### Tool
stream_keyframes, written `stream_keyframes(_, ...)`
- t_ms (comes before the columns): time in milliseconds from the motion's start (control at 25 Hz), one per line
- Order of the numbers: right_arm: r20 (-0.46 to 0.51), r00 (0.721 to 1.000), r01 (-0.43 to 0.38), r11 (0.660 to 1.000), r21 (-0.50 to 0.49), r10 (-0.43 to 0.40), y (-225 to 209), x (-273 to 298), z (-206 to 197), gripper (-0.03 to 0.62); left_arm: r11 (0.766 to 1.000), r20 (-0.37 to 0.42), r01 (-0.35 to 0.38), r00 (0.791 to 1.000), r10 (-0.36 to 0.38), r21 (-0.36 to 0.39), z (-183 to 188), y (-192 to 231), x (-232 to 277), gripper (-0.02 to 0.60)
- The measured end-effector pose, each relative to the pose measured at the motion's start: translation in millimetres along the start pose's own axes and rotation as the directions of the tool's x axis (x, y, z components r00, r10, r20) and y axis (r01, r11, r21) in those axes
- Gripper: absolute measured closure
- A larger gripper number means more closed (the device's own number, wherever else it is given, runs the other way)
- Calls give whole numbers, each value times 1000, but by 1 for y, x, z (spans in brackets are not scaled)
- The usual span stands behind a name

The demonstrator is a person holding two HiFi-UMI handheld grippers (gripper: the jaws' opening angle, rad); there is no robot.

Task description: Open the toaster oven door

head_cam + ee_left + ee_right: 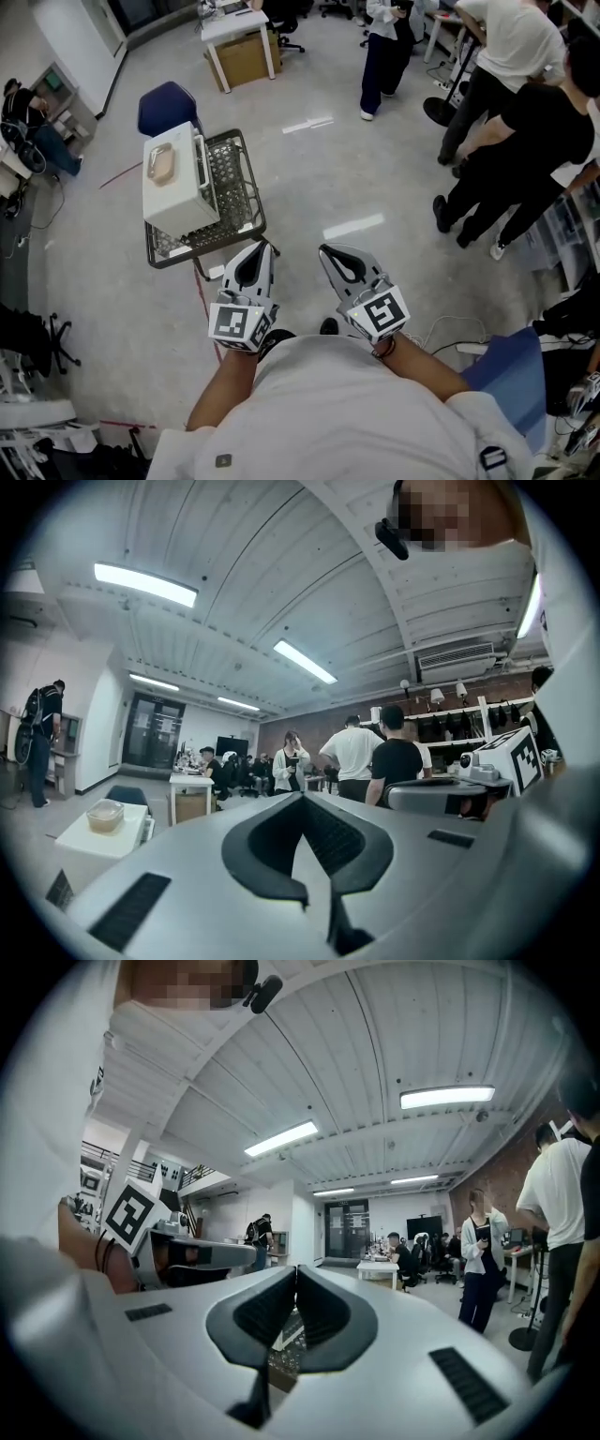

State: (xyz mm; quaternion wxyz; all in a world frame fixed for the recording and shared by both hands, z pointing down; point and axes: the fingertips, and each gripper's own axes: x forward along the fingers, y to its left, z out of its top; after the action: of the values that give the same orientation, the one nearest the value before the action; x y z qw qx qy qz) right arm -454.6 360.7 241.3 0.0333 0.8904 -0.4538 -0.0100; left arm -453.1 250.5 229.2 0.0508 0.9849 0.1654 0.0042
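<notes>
A pale, glossy floor (356,178) fills the room. At the far right a group of people (525,122) stands close together, well apart from the task's thing. At the far side a white table (234,23) has a cardboard box (246,58) under it.

Left of centre stands a wire cart (234,183). The toaster oven (173,187), white and boxy, sits on the cart's left part, so that bare mesh shows to its right. Its door side, with a bar handle, faces right and looks shut against the body. A blue chair (167,105) stands just beyond the cart. 1 clear container (161,164) lies on the oven's top.

The 2 grippers are held side by side at the near edge, in front of the person's chest. Both point toward the far side of the room, and neither touches the oven or the cart. The left gripper (259,247) has its tip just near of the cart's near right corner. Its own view shows its jaws pressed together with nothing between them. That view also shows the oven at the lower left. The right gripper (326,251) lies to its right over bare floor, its jaws likewise closed tight on nothing.
</notes>
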Motion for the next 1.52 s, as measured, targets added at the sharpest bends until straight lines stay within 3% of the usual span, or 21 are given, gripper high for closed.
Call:
stream_keyframes(360,-13,998,65,998,22,-64,-62,-3,-15,576,998,-16,67,998,-67,-2,-14,-16,66,566)
stream_keyframes(800,-30,995,96,995,26,-95,-137,55,-29,576,993,-13,119,993,-119,-16,-19,14,165,566)
stream_keyframes(1120,-24,998,63,998,20,-62,-188,177,-13,576,997,-3,78,997,-78,-11,9,116,241,566)
stream_keyframes(1520,-14,997,-71,997,-10,71,-197,342,-7,576,999,35,-43,998,43,-15,25,265,287,565)
